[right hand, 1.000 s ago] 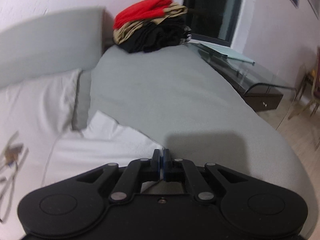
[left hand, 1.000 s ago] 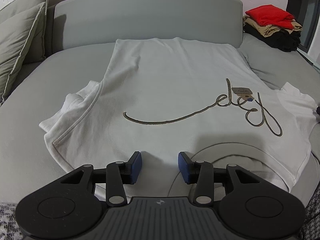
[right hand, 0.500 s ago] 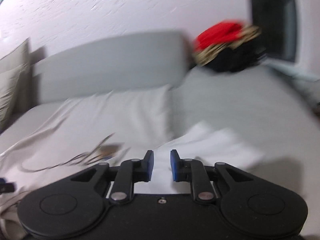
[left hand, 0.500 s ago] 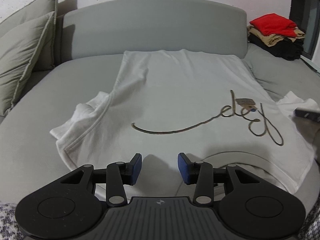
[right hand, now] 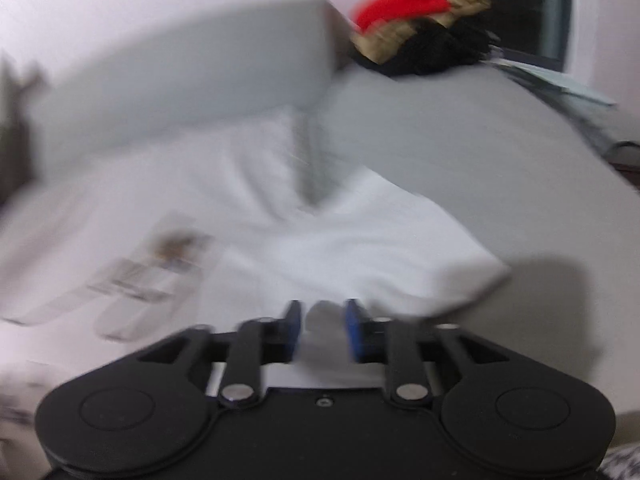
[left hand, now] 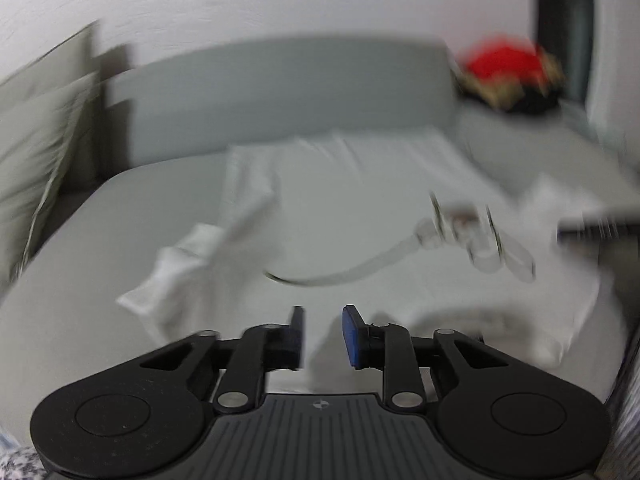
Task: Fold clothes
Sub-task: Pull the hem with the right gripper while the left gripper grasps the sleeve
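2 claws hover over the white shirt [left hand: 360, 216] spread flat on the sofa [right hand: 480, 152] ahead, left claw [left hand: 322, 334] closing empty, right claw [right hand: 322, 330] opening over the sleeve [right hand: 384, 248]; next, probably pinch the near edge.

white t-shirt [left hand: 360, 200], spread flat on grey bed [left hand: 100, 240], script print

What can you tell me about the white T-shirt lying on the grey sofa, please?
The white T-shirt looks like soft cotton and lies spread flat, unfolded, on the grey sofa, hem toward the backrest and collar nearest the cameras. A thin dark script design runs across the chest, though it is blurred. One short sleeve is crumpled, while the other lies flat. Nothing grips it.
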Demonstrator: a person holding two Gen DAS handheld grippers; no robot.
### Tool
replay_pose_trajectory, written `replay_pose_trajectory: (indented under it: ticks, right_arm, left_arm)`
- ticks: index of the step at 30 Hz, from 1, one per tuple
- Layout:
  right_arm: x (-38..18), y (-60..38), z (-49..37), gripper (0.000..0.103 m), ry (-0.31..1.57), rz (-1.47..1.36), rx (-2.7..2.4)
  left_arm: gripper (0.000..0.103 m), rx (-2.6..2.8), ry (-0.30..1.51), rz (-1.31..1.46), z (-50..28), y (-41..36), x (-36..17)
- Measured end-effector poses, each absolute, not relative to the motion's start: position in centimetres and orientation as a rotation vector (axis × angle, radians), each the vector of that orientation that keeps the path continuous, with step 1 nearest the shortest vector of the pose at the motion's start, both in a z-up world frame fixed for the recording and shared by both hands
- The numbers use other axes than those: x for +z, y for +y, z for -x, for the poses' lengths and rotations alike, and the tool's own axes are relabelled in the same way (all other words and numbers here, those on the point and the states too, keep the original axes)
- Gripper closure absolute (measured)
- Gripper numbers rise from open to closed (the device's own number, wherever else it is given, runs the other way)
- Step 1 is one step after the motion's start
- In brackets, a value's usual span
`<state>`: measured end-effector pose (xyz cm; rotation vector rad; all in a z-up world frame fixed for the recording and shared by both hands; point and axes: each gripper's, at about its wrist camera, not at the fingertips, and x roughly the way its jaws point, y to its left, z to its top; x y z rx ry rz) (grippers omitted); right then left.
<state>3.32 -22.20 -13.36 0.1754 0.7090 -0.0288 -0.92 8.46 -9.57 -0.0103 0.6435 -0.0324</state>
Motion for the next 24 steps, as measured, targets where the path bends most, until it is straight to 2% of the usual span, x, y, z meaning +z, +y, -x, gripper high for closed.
replay_pose_trajectory:
  ticks: [1, 2, 3, 5, 7, 9, 12, 17, 21, 24]
  right_arm:
    - [-12.7, -21.9, -2.7, 0.064, 0.673, -0.192, 0.03]
    - [-12.2, -21.5, -2.3, 0.061, 0.644, -0.201, 0.085]
    - [-11.6, -21.1, -2.0, 0.056, 0.615, -0.21, 0.139]
    - [-11.2, -20.5, -1.6, 0.053, 0.59, -0.249, 0.243]
    - [-11.7, -19.9, -1.8, 0.053, 0.628, -0.309, 0.334]
    - [-12.4, -19.2, -2.8, 0.06, 0.702, -0.352, 0.396]
    - [-13.4, -19.0, -4.0, 0.064, 0.782, -0.414, 0.43]
    - [-14.8, -19.5, -4.2, 0.064, 0.84, -0.517, 0.409]
    - [-15.1, -19.6, -4.1, 0.064, 0.838, -0.529, 0.399]
    - [-15.3, -19.7, -4.2, 0.063, 0.834, -0.525, 0.401]
  left_arm:
    - [0.063, -0.005, 0.635, 0.093, 1.3, 10.4, -9.4]
    - [0.061, 0.022, 0.627, 0.176, 1.7, 12.3, -9.3]
    - [0.061, 0.047, 0.626, 0.275, 1.9, 14.3, -9.5]
    - [0.061, 0.11, 0.617, 0.466, 2.2, 18.3, -10.1]
    - [0.063, 0.196, 0.602, 0.627, 2.3, 21.8, -10.8]
    - [0.064, 0.26, 0.598, 0.757, 1.8, 24.6, -11.6]
    - [0.064, 0.266, 0.632, 0.897, -0.2, 26.9, -12.8]
    - [0.063, 0.28, 0.767, 0.957, -3.9, 27.3, -14.9]
    - [0.061, 0.278, 0.804, 0.932, -5.9, 26.9, -15.4]
    - [0.067, 0.288, 0.82, 0.851, -7.0, 25.9, -15.2]
